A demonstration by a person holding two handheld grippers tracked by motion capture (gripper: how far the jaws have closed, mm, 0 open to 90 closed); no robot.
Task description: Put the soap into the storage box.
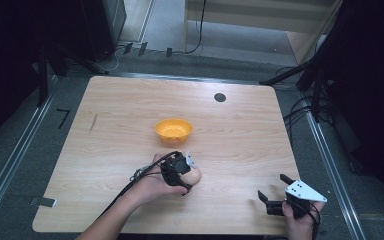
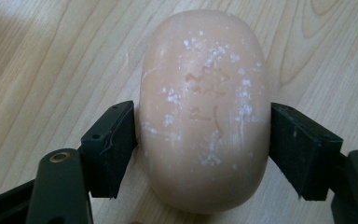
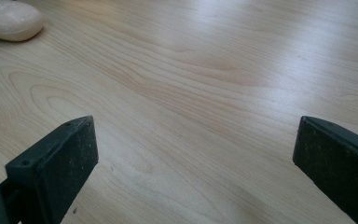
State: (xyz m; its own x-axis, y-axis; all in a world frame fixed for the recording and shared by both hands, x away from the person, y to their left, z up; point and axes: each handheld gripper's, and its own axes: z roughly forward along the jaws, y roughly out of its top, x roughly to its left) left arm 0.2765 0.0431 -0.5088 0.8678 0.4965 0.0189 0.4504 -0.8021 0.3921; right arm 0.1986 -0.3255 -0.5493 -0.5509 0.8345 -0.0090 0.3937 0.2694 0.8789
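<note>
Two grippers at work over the wooden table (image 1: 130, 115). Left gripper (image 1: 186, 176) sits near the middle of the front half, its jaws drawn in against both long sides of a pale peach soap bar (image 2: 204, 109); pads touch the bar left and right, and the bar lies flat on the tabletop. Soap surface carries white flecks and a faint embossed mark. Orange bowl (image 1: 173, 130) stands just behind the soap, toward the table's centre, apart from it. Right gripper (image 1: 274, 194) rests by the front right corner, jaws spread wide with bare wood between them. Its own view catches the soap far off at upper left.
</note>
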